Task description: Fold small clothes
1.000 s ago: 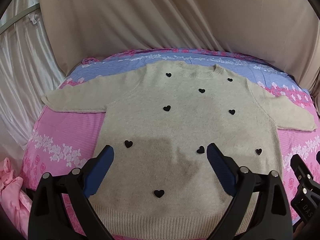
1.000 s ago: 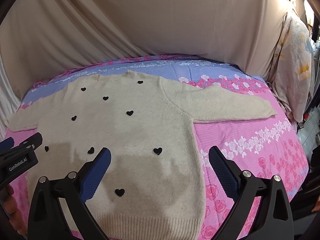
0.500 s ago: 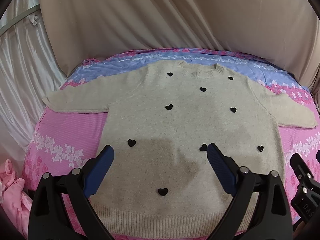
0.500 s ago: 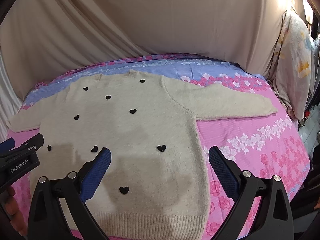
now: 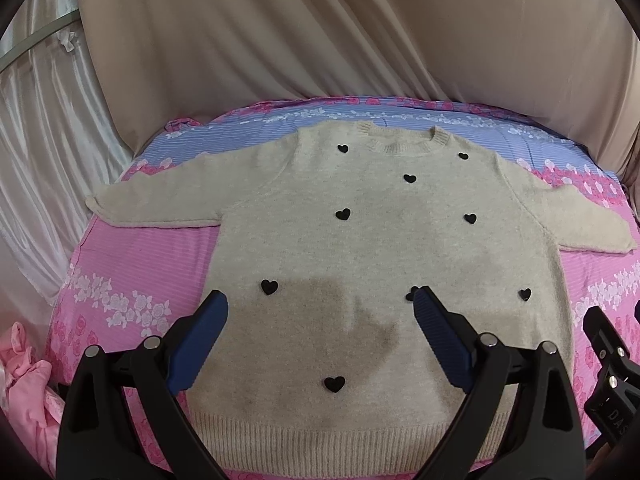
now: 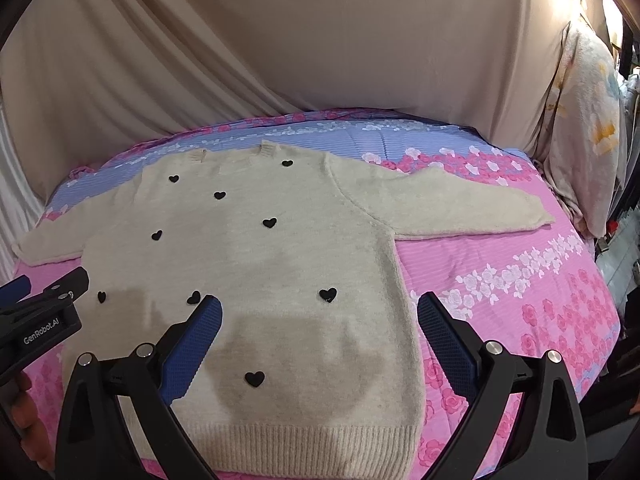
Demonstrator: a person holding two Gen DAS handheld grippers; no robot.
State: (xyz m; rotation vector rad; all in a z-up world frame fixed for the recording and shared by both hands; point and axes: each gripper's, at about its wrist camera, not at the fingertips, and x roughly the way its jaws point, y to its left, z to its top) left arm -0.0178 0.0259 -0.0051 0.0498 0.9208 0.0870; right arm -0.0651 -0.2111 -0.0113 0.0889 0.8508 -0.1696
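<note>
A small beige knit sweater [image 5: 372, 248] with black heart patches lies flat, front up, on the bed, with both sleeves spread out sideways and the ribbed hem nearest me. My left gripper [image 5: 320, 304] hovers open above the lower middle of the sweater, holding nothing. My right gripper [image 6: 320, 308] hovers open above the lower right part of the sweater [image 6: 256, 264], also holding nothing. The right sleeve [image 6: 460, 208] stretches toward the bed's right side. Each gripper's body shows at the edge of the other's view.
The bed has a pink floral sheet [image 5: 132, 264] with a blue striped band [image 5: 260, 128] at the far end. Beige draped cloth [image 5: 320, 32] hangs behind. A pink garment [image 5: 24, 376] lies at the left edge. A pale pillow [image 6: 588, 132] stands at the right.
Both grippers have drawn back slightly toward the hem, so the sweater sits a little farther up in both views. The sweater itself has not moved.
</note>
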